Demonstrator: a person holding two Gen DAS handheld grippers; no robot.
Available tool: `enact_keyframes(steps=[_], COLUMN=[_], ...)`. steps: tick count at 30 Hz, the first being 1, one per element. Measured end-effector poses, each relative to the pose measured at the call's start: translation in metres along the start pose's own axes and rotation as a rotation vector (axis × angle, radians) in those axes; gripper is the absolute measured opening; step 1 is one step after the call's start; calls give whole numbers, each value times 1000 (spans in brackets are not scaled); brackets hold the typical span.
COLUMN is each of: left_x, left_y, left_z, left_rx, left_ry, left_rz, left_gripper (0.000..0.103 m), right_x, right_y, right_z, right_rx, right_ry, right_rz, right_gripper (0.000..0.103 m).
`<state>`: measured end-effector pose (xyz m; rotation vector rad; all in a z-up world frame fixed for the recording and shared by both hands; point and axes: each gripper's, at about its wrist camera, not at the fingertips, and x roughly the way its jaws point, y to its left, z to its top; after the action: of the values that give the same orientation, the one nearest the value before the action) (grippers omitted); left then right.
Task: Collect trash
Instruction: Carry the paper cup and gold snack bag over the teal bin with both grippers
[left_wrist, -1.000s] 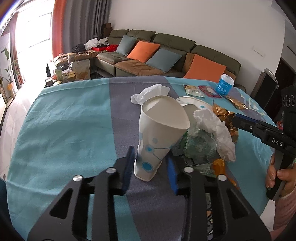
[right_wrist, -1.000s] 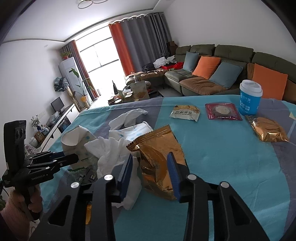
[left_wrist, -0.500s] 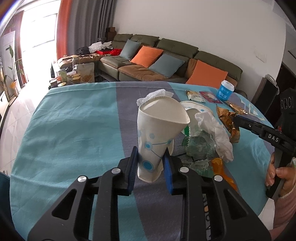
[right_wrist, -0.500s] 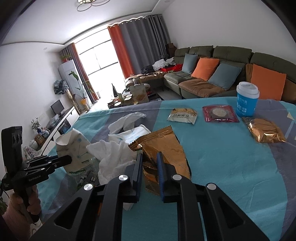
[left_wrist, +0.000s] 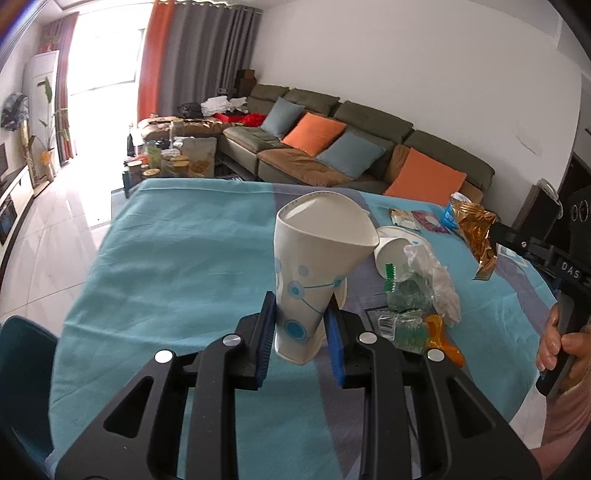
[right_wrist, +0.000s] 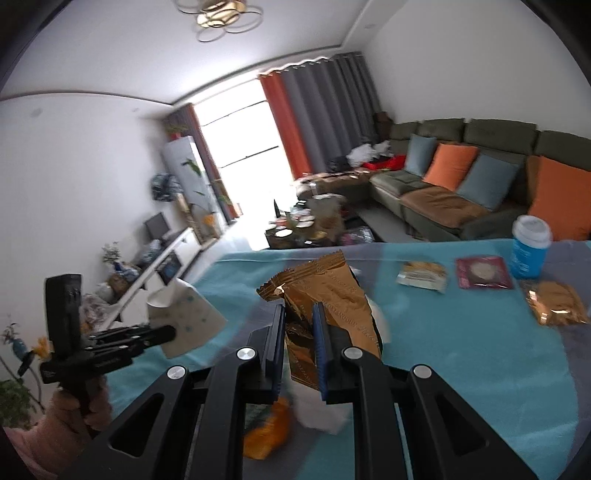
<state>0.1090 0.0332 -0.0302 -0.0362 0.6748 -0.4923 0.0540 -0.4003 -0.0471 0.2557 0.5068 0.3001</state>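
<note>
On teal-and-grey tablecloth (left_wrist: 177, 266): trash pile (left_wrist: 417, 295) of white tissue, clear plastic, orange scrap, second paper cup on its side. Above cloth, left gripper (left_wrist: 300, 334) clamped on base of crushed paper cup (left_wrist: 317, 254), cup upright, lifted. Right gripper (right_wrist: 298, 343) clenched on gold snack wrapper (right_wrist: 325, 295), held off table. Blue tub (right_wrist: 529, 246), small packets near far edge.
</note>
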Motion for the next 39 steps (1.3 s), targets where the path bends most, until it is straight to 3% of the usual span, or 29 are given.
enact_keyframes(steps=[7, 17, 39], left_x=[-36, -87, -177], left_y=[20, 57, 150], left_z=[-8, -34, -68], left_rx=[-36, -93, -247], left_ry=[-40, -66, -127], left_rz=[49, 143, 381], left_gripper=[26, 26, 26], right_x=[14, 56, 128], right_y=[37, 103, 214], right_z=[2, -8, -21], right_rx=[-30, -88, -201], right_ry=[21, 118, 292], right_rz=[144, 320, 559], right_gripper=[13, 13, 13])
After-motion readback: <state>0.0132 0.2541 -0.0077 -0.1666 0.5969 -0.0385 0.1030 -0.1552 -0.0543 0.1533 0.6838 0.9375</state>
